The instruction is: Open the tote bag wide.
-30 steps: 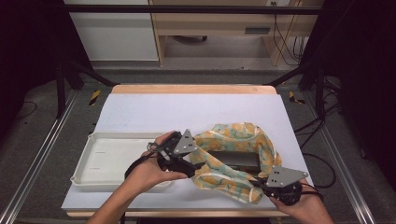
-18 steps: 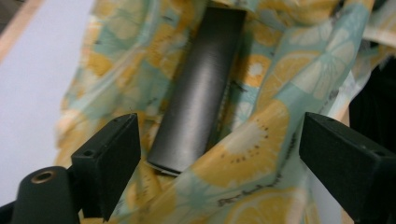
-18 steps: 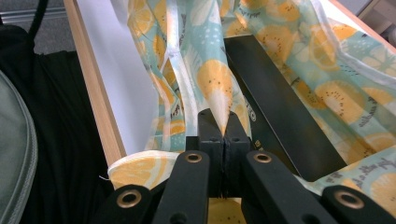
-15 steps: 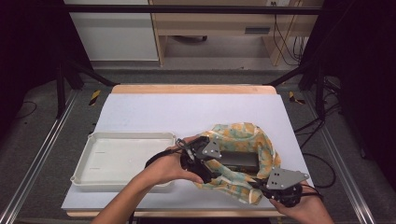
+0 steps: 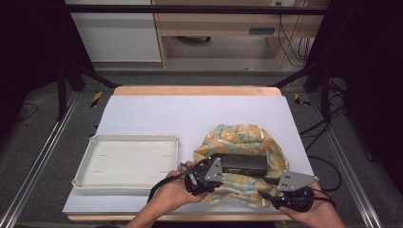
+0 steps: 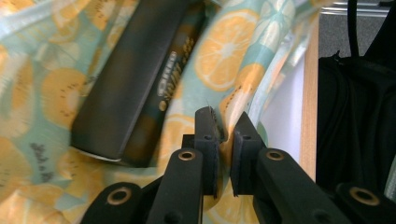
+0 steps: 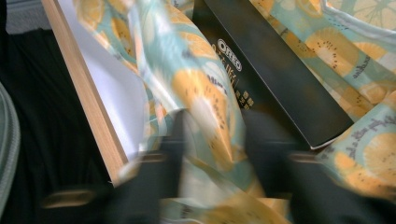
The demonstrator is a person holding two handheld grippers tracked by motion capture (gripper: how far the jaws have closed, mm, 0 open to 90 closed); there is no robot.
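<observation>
Broadly, the white-covered tabletop (image 5: 157,114) is seen from above, its near edge partly covered by the person's hands. An empty white tray (image 5: 126,164) lies at its left. Just right of it, a fruit-patterned fabric bag (image 5: 237,137) is spread open around a black box (image 5: 243,164), whose near end is hidden behind the left tongs (image 5: 202,179). These have just been closing and are clamped on a fold of the bag's rim. The right tongs (image 5: 278,194) have just been opening; they are blurred in the right gripper view, with bag fabric between the parted jaws.
</observation>
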